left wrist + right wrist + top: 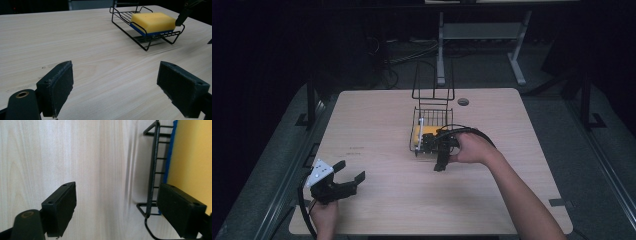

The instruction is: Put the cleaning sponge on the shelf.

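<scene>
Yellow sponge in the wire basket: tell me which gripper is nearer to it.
Right. The right gripper is at the wire basket beside the yellow sponge; the left gripper sits far off near the table's front-left corner.

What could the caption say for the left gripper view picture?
Open left gripper above the wooden table, facing a yellow sponge in a black wire rack.

The table (82,50) looks like pale wood with fine grain lines, smooth and not shiny. The basket (147,40) is thin black metal wire with a slight shine. The sponge (152,21) in it looks soft and foamy, yellow on top with a rougher blue layer below. The left gripper (115,87) has dull black pads (58,85) with scuffed, dusty edges.
</scene>
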Demonstrator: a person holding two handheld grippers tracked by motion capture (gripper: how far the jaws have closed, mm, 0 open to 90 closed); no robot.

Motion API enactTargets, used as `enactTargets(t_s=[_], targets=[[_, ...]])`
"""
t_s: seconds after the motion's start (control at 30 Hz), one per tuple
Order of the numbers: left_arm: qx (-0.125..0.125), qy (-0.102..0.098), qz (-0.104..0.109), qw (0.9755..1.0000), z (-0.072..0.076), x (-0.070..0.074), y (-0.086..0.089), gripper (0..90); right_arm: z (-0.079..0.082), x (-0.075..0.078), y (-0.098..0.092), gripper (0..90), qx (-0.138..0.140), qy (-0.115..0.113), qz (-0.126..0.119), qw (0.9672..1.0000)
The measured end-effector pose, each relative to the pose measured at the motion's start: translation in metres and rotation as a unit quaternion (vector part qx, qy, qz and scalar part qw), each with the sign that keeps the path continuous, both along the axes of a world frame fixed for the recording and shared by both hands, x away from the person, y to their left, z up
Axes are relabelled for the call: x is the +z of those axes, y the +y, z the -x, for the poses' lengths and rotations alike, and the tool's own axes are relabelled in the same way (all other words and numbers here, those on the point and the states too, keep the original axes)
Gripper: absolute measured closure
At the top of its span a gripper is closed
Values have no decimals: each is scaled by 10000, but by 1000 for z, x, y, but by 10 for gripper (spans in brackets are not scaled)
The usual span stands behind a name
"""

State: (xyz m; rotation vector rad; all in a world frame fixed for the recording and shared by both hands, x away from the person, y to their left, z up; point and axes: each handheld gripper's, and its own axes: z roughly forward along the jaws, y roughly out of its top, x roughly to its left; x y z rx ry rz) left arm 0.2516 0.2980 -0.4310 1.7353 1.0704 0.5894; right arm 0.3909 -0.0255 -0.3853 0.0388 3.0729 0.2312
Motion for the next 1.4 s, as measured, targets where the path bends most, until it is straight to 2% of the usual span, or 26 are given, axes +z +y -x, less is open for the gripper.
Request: enactTargets(t_s=[0.13,0.7,1.4], targets=[[-3,3,-4,10000,0,0,-1,130,3,-1,-3,162,-4,-15,39,10000],[-6,6,-27,10000,1,0,-1,130,15,-9,-15,160,-115,43,-73,9999],[-18,5,-58,10000,1,0,-2,130,28,-19,-26,161,-144,71,-43,9999]])
